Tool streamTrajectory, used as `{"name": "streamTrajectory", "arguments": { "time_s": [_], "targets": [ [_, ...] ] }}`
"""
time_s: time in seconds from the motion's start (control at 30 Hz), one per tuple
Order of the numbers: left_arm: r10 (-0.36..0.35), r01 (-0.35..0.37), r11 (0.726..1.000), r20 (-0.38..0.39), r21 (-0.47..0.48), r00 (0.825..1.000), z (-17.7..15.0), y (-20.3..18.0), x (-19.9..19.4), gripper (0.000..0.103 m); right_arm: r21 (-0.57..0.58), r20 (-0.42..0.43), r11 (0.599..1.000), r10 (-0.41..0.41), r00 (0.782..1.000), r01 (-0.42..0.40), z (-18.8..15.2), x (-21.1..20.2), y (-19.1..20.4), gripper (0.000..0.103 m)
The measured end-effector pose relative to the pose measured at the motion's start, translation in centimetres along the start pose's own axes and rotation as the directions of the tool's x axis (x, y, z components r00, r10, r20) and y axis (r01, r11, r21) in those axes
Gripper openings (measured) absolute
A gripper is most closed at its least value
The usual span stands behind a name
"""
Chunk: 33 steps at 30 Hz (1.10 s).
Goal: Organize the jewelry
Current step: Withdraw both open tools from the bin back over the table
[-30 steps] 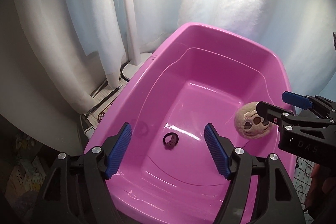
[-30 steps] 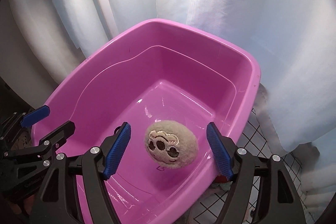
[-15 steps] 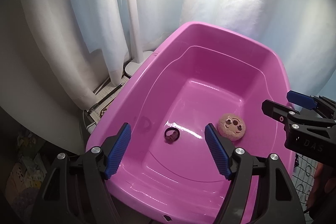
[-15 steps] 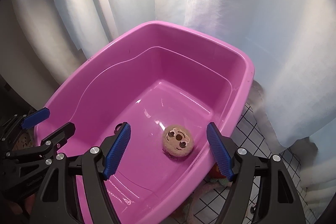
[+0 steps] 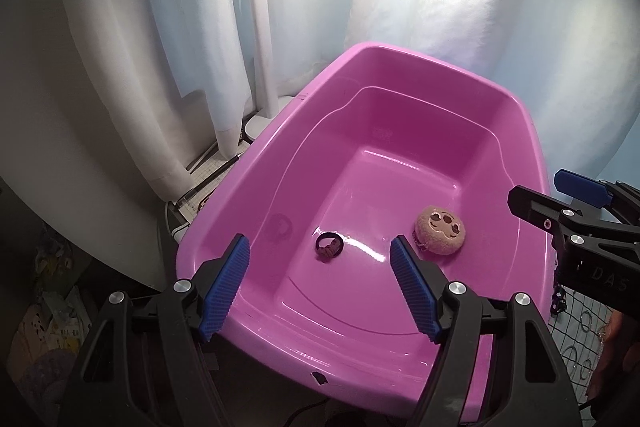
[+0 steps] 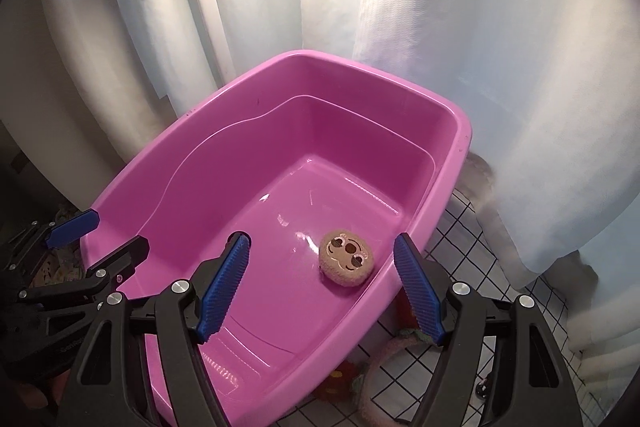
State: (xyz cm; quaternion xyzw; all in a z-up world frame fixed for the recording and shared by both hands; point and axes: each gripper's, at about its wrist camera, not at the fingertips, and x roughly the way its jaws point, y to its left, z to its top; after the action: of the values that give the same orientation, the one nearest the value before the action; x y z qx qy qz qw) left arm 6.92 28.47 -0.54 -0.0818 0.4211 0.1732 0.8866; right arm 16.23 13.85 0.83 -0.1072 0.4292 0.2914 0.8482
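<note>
Glossy pink plastic tub (image 5: 256, 163): holds round beige crocheted face charm (image 6: 347, 255) ahead of right gripper (image 6: 320, 291), nearer than left gripper (image 5: 320, 287); both spread wide, empty.

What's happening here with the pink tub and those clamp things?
A person holds a two-finger gripper in each hand above a pink plastic tub. Both the left gripper and the right gripper are open and hold nothing. Two items lie apart on the tub's floor: a dark hair tie and a round tan plush piece with a stitched face. More small things lie on the gridded surface beside the tub.
</note>
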Motion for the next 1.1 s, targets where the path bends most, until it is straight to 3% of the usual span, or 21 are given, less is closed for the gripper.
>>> {"name": "streamTrajectory", "arguments": {
  "time_s": [0.2, 0.57, 0.93, 1.1],
  "targets": [
    [0.013, -0.012, 1.000, 0.021, -0.012, 1.000, -1.1, 0.0, -1.6, 0.073, -0.016, 0.023, 1.000, 0.007, 1.000, -0.007, -1.1, -1.7, 0.6, 0.072],
    [0.041, -0.039, 0.999, 0.066, -0.029, 0.997, -3.6, -1.5, -5.4, 0.087, -0.007, 0.071, 0.999, 0.046, 0.996, -0.046, -4.9, -6.0, -0.3, 0.072],
    [0.009, -0.008, 1.000, 0.082, -0.007, 0.997, -8.4, -5.6, -8.4, 0.091, 0.026, 0.119, 0.997, 0.071, 0.990, -0.075, -12.3, -12.0, -3.1, 0.072],
    [-0.061, 0.064, 0.998, 0.093, -0.030, 0.994, -11.2, -8.6, -9.5, 0.091, 0.066, 0.117, 0.996, 0.051, 0.992, -0.059, -17.1, -14.2, -6.1, 0.072]
  ]
}}
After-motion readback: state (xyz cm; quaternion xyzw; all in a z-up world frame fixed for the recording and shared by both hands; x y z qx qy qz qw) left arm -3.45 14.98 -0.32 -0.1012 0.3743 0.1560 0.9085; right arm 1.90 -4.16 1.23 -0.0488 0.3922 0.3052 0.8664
